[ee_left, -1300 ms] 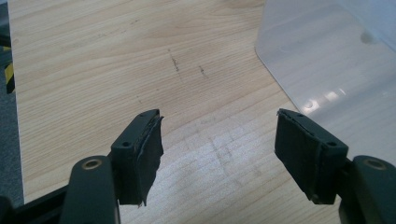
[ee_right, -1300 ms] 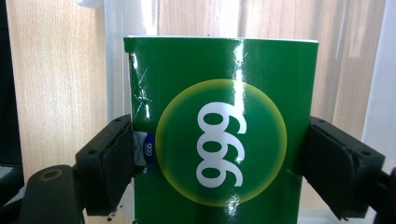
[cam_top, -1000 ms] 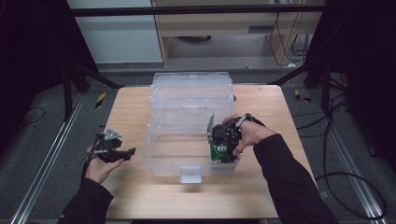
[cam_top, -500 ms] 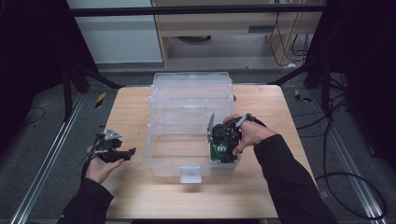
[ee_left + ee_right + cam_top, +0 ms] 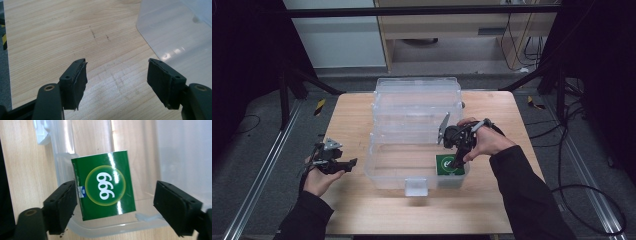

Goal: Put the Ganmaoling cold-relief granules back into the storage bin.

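Green box [image 5: 104,185] in clear bin's [image 5: 384,172] corner below released right gripper [image 5: 455,161]; left gripper [image 5: 117,85] agape over bare table [image 5: 50,35].

The clear box [image 5: 412,150] and its raised lid [image 5: 418,102] fill the middle of the bench [image 5: 347,120]; bare wood lies open on both sides.

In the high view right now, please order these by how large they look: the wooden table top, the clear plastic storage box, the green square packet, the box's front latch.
1. Wooden table top
2. Clear plastic storage box
3. Green square packet
4. Front latch, only slightly smaller than the packet
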